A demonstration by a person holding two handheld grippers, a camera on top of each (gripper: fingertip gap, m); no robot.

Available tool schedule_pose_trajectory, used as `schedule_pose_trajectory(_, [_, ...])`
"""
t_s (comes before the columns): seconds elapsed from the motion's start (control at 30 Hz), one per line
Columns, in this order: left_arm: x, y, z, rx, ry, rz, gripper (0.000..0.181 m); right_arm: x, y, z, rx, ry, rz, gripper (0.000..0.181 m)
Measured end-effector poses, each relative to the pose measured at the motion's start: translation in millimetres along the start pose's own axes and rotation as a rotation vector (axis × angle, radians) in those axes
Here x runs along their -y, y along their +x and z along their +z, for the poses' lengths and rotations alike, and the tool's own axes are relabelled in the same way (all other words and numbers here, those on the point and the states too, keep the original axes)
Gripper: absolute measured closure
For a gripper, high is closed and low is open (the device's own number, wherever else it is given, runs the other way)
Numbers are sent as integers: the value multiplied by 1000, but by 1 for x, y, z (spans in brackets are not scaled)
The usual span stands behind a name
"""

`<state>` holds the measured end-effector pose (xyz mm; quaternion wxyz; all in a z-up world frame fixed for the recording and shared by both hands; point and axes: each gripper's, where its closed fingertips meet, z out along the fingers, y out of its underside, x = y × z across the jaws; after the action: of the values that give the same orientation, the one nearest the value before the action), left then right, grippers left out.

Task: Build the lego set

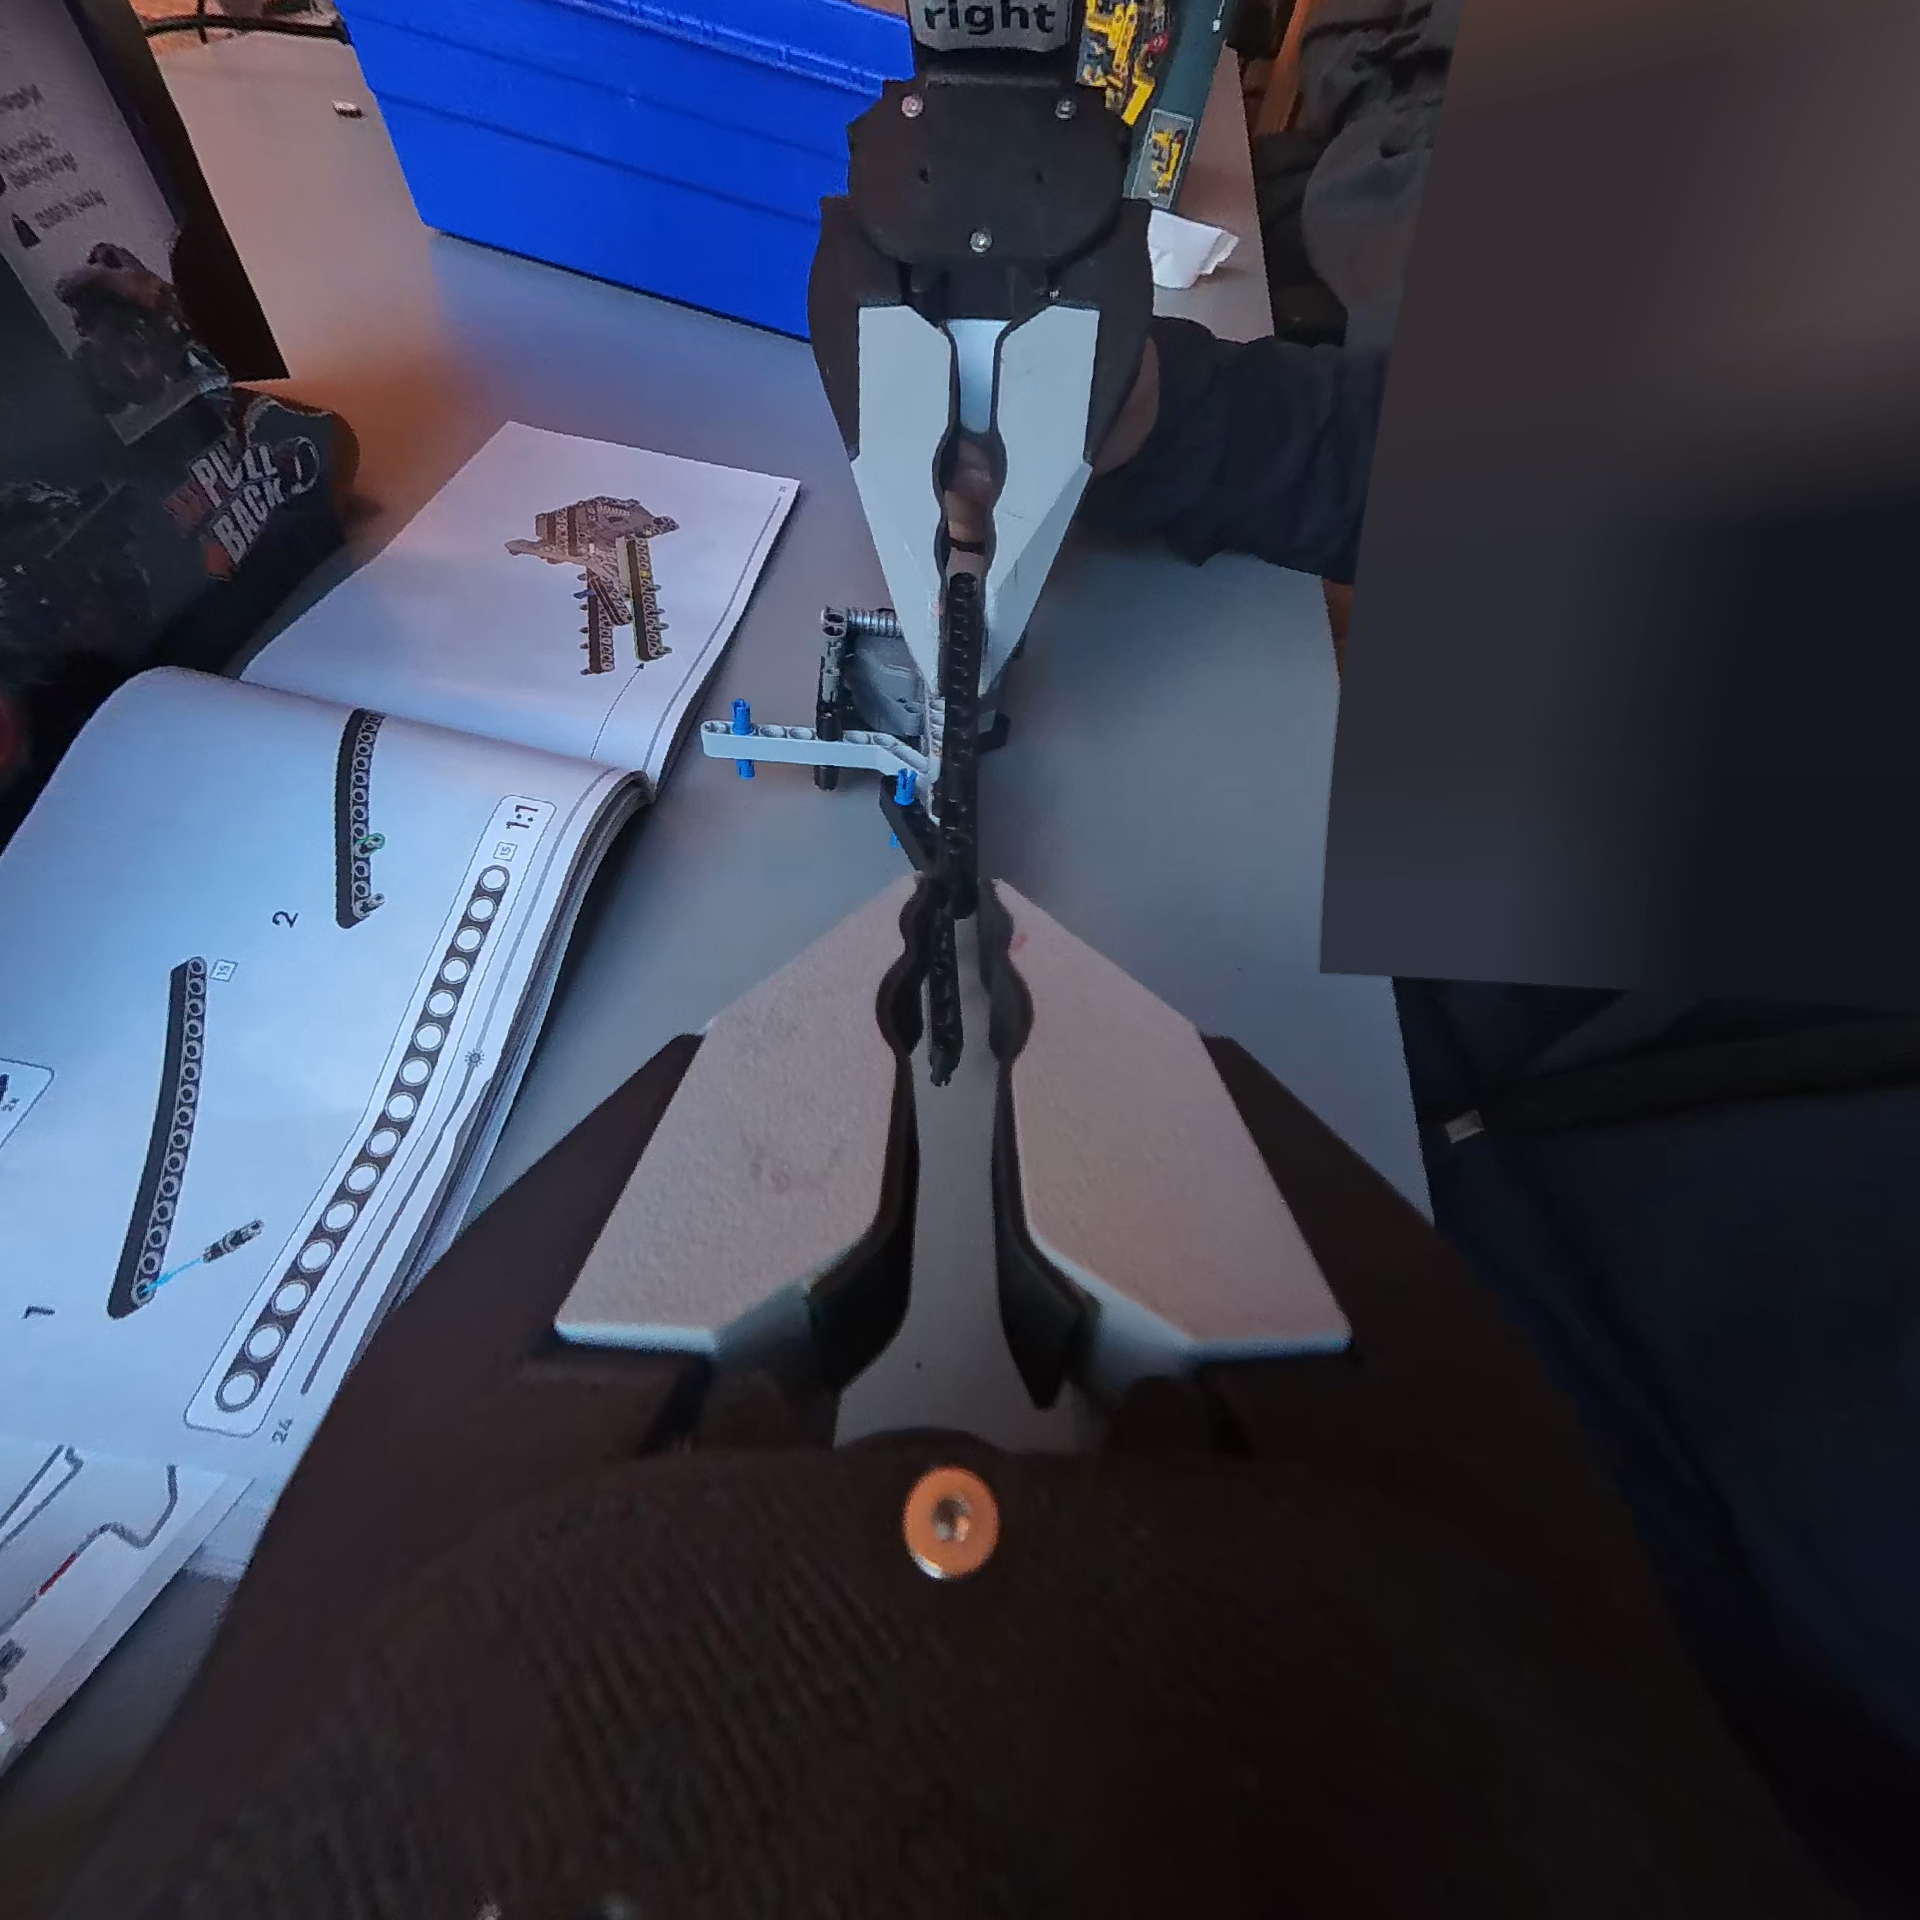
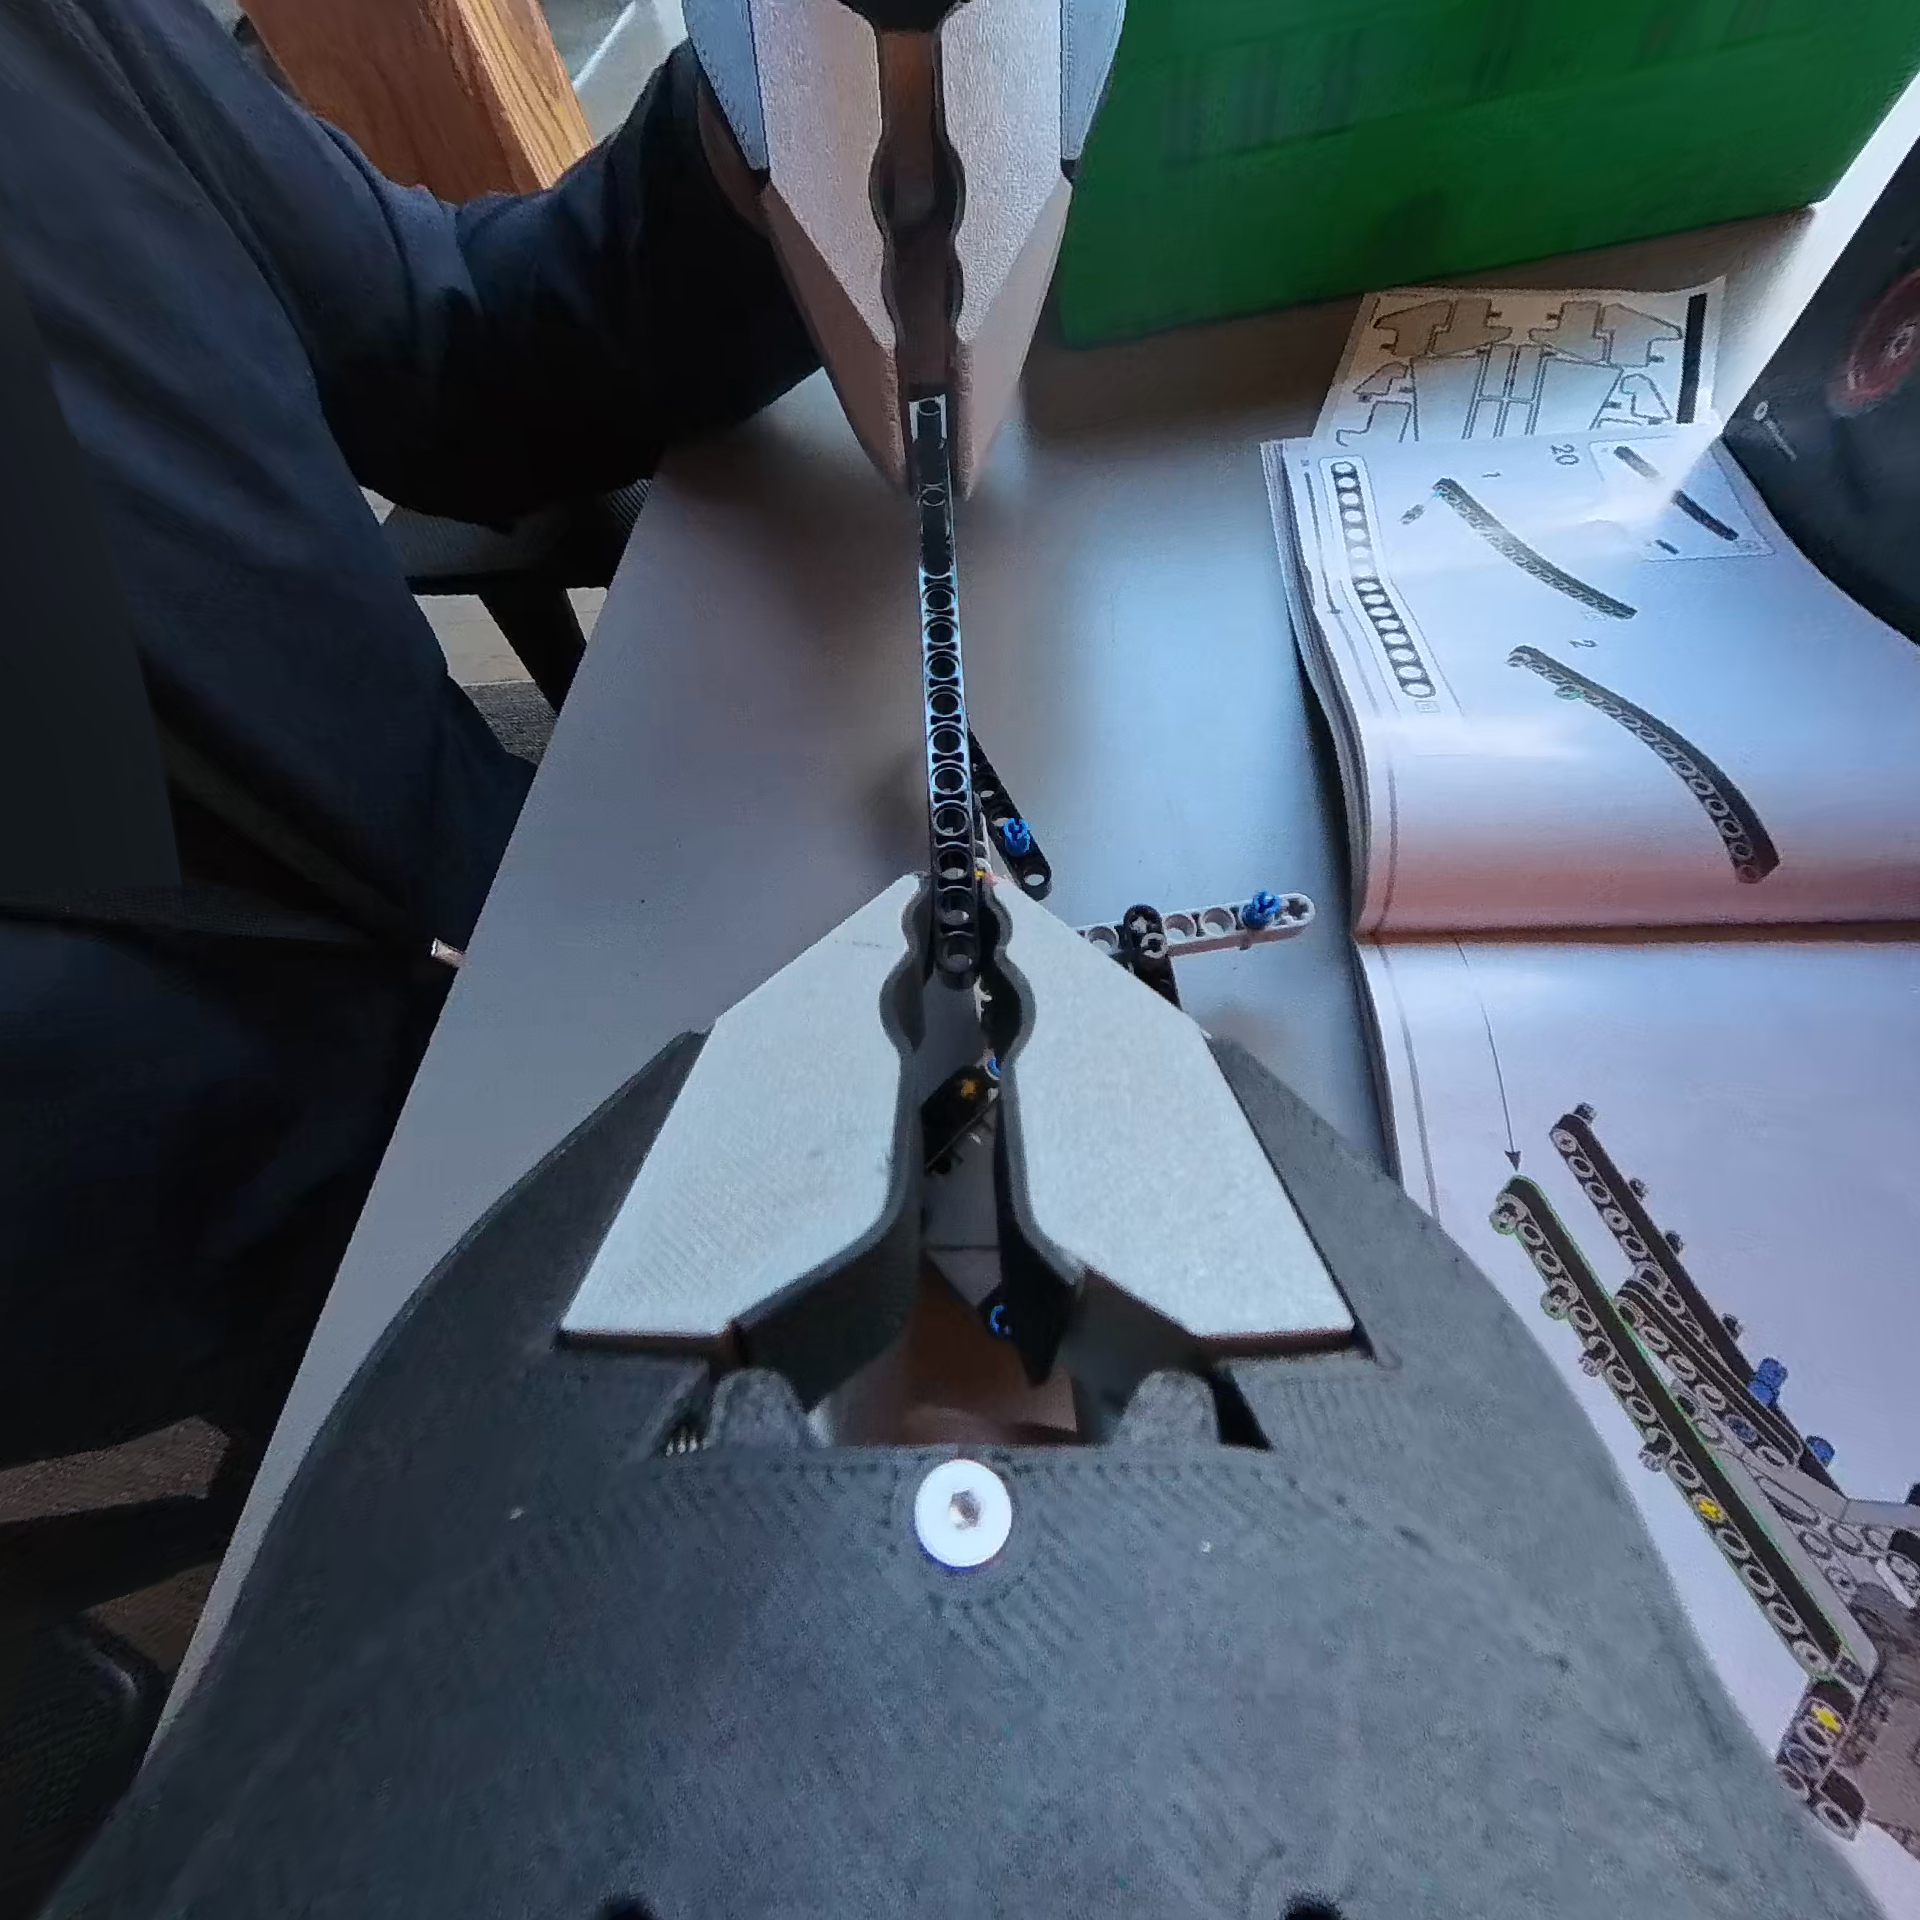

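A long black lego beam with a row of holes (image 1: 958, 748) spans between my two grippers, which face each other above the grey table. My left gripper (image 1: 951, 914) is shut on one end and my right gripper (image 2: 958, 925) is shut on the other end. The beam also shows in the right wrist view (image 2: 945, 675), with the left gripper (image 2: 933, 457) at its far end. The right gripper (image 1: 971, 613) shows opposite in the left wrist view. A partly built lego assembly (image 1: 873, 686) with a light grey beam (image 2: 1195, 920) and blue pins lies under the beam, partly hidden.
An open instruction booklet (image 1: 312, 987) lies beside the assembly and shows in the right wrist view (image 2: 1610, 727). A blue bin (image 1: 623, 135) stands behind, a green box (image 2: 1455, 135) at the other end. A dark set box (image 1: 104, 312) stands nearby. A person's dark sleeve (image 2: 312, 416) is at the table edge.
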<state>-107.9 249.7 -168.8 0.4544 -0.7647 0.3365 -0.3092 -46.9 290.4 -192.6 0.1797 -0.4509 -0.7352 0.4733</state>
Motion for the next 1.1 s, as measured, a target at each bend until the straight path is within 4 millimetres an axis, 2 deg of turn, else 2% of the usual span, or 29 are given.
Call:
schedule_pose_trajectory(0.97, [-5, 4, 8, -7, -27, 10, 176, -8, 4, 3, -7, -40, 15, 175])
schedule_pose_trajectory(1.1, [-4, 4, 9, -15, -27, -3, 170, -9, 5, 3, -9, -44, 20, 175])
